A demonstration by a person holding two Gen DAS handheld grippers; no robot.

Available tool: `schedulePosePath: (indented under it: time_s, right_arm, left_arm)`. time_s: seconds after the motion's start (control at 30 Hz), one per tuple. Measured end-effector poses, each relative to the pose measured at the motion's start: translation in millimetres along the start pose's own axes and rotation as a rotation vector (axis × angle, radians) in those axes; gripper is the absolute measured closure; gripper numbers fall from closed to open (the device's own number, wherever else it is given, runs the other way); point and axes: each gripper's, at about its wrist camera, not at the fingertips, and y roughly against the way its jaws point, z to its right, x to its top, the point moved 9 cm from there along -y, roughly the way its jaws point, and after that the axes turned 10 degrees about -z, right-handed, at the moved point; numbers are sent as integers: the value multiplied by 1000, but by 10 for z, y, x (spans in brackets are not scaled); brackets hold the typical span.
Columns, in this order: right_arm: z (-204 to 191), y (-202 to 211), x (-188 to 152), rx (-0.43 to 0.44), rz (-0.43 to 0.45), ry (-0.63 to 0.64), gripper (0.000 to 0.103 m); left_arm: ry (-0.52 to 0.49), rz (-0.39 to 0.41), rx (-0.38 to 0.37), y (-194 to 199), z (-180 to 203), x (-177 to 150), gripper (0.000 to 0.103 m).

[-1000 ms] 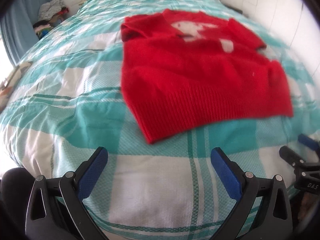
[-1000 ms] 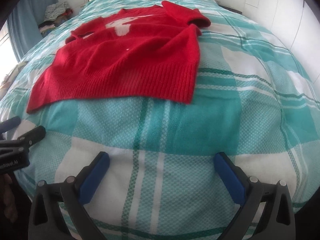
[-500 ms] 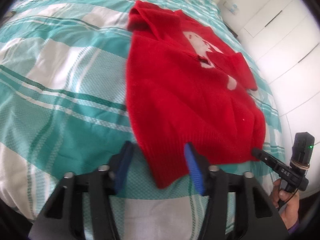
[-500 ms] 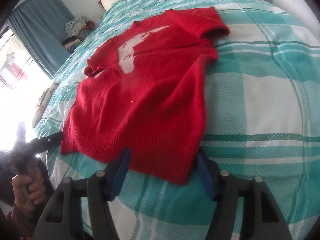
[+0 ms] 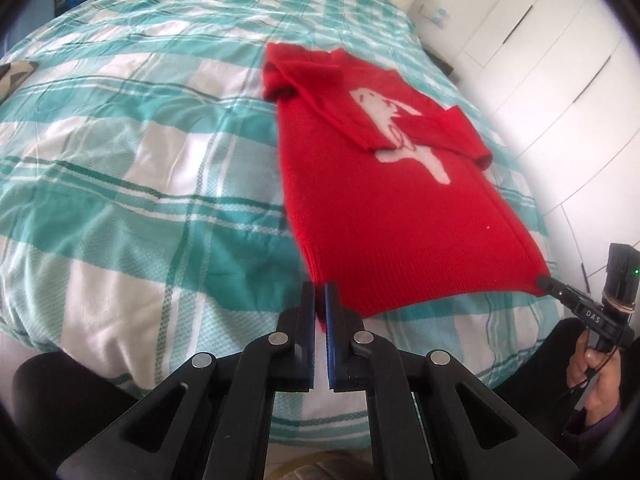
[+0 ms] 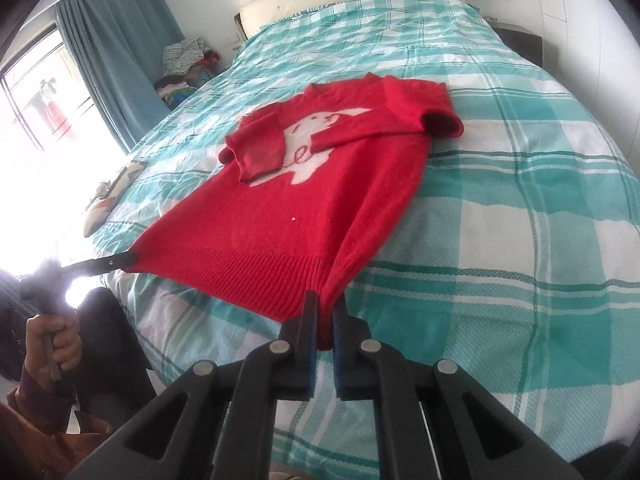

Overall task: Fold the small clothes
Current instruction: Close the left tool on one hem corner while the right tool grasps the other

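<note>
A red sweater (image 5: 384, 200) with a white animal figure lies flat on the checked bed (image 5: 120, 184), both sleeves folded across its chest. My left gripper (image 5: 319, 300) has its jaws closing onto the near left hem corner, and the blue pads pinch the knit. My right gripper (image 6: 326, 312) has its jaws closing on the other hem corner, where red fabric bunches between the pads. The hem (image 6: 248, 276) is stretched between the two grippers. Each gripper also shows in the other's view: the right gripper (image 5: 546, 282) and the left gripper (image 6: 130, 258).
White wardrobe doors (image 5: 560, 60) stand along the bed's right side. A blue curtain (image 6: 116, 52) and a pile of clothes (image 6: 184, 64) are at the far left. A cushion (image 6: 108, 196) lies on the bed's left edge. A hand (image 6: 52, 340) holds the left gripper's handle.
Both grippers went from wide open in front of the sweater to shut on its two hem corners. The hem is now lifted a little and pulled taut between them.
</note>
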Motion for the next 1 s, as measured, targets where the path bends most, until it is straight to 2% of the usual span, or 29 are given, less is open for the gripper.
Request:
schedulePosePath:
  time_s: [0.07, 0.1, 0.2, 0.27, 0.3, 0.37, 0.43, 0.5, 0.67, 0.7, 0.73, 0.77, 0.87, 1.0]
  right_arm:
    - [57, -56, -111, -9, -23, -15, 98]
    - [91, -104, -157, -17, -34, -24, 98]
    - [201, -261, -243, 7, -54, -78, 98]
    - [248, -295, -250, -12, -37, -84, 98]
    - [245, -305, -241, -16, -26, -78, 98]
    - [236, -310, -223, 0, -1, -81, 97]
    - [220, -322, -216, 11, 14, -79, 97]
    - [207, -351, -222, 5, 23, -74, 97]
    - [172, -342, -181, 52, 56, -89, 97]
    - [152, -317, -171, 58, 67, -87, 97]
    - [145, -279, -157, 64, 81, -84, 97]
    - [143, -242, -147, 68, 91, -86, 97]
    - [168, -122, -119, 68, 117, -97, 97]
    - [123, 4, -144, 52, 106, -91, 98]
  left_arm:
    - [3, -12, 42, -121, -75, -63, 103]
    - [20, -22, 39, -180, -115, -92, 103]
    - [75, -51, -24, -295, -198, -180, 103]
    - [94, -30, -58, -294, -198, -182, 96]
    - [97, -20, -84, -277, -180, -177, 87]
    - [93, -4, -158, -230, -103, -171, 39]
    - [74, 21, -182, -193, -14, -148, 34]
    - [36, 0, -160, -289, 90, -99, 34]
    - [59, -69, -163, -709, 205, 58, 52]
    - [73, -67, -152, -753, 206, 95, 59]
    - [80, -69, -146, -786, 214, 124, 94]
    - [87, -82, -154, -820, 231, 131, 99]
    - [56, -55, -116, -733, 258, 106, 99]
    - [-36, -14, -35, -370, 254, -30, 100]
